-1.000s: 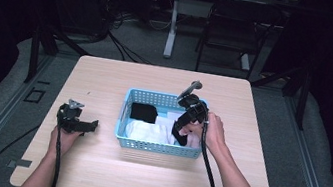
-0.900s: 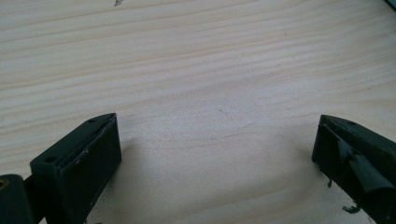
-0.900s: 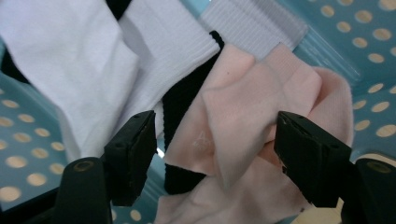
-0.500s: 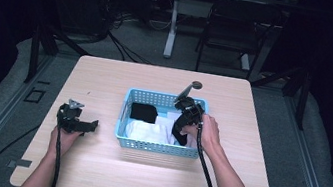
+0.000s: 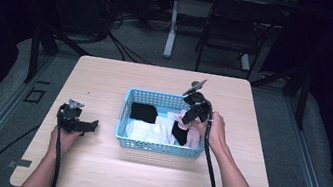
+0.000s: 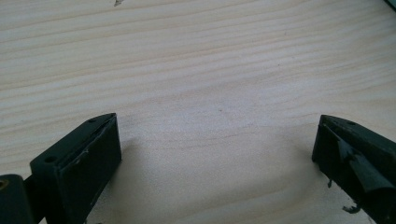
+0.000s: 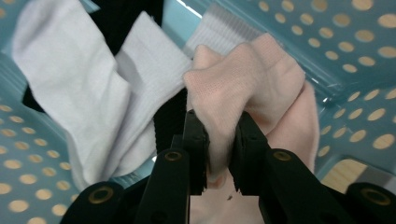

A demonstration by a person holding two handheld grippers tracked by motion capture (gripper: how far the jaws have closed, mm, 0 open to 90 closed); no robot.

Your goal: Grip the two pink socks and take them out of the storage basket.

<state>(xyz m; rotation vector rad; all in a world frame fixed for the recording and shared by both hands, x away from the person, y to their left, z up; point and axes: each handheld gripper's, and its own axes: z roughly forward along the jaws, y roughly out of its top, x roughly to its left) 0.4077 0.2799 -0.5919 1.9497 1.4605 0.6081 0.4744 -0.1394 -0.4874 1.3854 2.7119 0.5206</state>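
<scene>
My right tongs [image 7: 219,140] pinch a soft pale-pink sock [image 7: 247,88] inside the perforated blue plastic basket [image 7: 355,56]; my left tongs [image 6: 217,154] gape over bare bench [image 6: 196,70].

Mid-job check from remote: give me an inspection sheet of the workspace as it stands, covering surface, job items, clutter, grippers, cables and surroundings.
Surface: light wooden table, bare apart from the basket.
Job's things: blue perforated basket mid-table, holding white socks, black socks and a pink sock.
Clutter: nothing seen.
Grippers: right gripper is inside the basket, jaws pinched on a fold of the pink sock. Left gripper sits low over bare wood left of the basket, jaws wide apart, nothing between them.
Cables: one black cable trails from each gripper toward the person's edge of the table.
Surroundings: dark room, grey floor, a chair and floor cables beyond the far edge.
</scene>
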